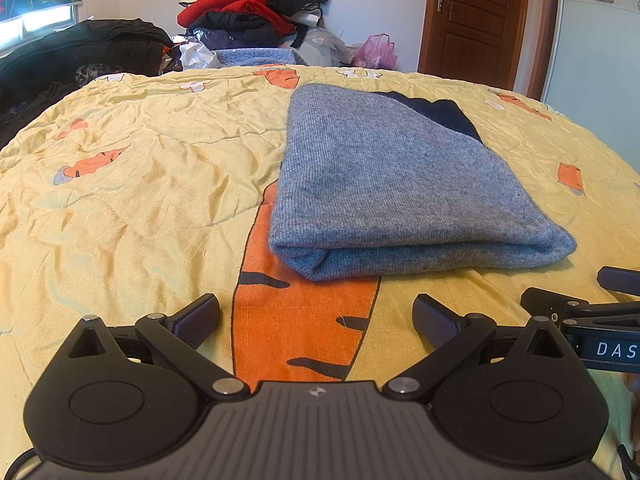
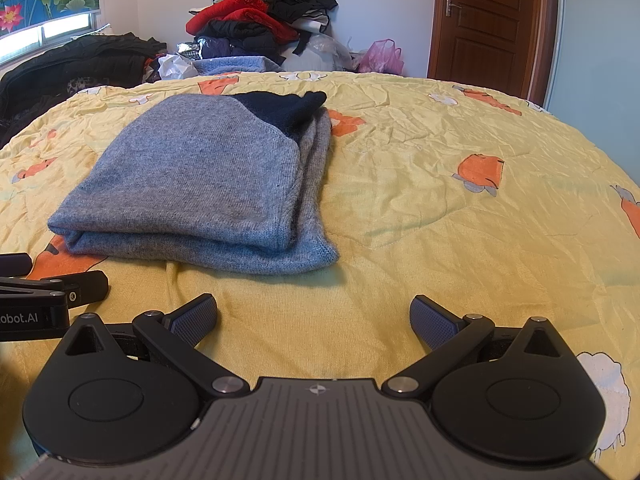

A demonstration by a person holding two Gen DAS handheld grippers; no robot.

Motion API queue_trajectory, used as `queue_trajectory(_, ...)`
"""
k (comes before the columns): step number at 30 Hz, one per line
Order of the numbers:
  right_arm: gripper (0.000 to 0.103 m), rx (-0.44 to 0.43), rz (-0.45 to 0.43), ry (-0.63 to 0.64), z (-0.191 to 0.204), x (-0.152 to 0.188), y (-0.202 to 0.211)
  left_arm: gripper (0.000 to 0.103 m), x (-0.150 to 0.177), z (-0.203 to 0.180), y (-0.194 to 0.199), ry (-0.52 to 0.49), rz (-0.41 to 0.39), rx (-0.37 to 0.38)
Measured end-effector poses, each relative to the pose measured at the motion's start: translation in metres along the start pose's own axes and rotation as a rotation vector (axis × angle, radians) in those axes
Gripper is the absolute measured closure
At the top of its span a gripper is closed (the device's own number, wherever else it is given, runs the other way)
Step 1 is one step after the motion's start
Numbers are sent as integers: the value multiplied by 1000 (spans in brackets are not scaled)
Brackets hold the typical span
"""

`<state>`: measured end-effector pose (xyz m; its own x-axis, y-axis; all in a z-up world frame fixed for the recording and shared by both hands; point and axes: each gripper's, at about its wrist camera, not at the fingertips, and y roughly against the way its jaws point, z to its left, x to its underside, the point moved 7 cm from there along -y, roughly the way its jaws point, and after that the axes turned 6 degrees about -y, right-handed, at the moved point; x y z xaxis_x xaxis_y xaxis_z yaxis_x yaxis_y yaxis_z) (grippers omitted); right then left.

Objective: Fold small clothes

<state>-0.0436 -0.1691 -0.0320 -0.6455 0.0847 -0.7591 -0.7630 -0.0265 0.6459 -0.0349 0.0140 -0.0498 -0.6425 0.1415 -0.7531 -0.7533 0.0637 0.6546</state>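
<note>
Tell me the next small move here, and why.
Probably pull both grippers back: the grey sweater already lies folded in stacked layers on the yellow bedspread. The left gripper and right gripper have open jaws, hold nothing, and sit short of its near edge.

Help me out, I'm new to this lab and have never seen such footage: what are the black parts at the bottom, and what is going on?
Each picture comes from a camera mounted on a handheld two-finger tool, looking forward along its fingers. A person holds one in each hand. The left tool and the right tool are both open and hold nothing. Ahead of them lies a folded grey sweater with a dark navy part at its far end, resting on a yellow carrot-print bedspread. A pile of clothes sits behind the bed, and a wooden door is at the right.
</note>
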Motion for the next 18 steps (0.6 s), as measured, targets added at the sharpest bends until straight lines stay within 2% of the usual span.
queue_trajectory(18,0,0,1,0,1,0,0,0,0,0,0,-3,2,-3)
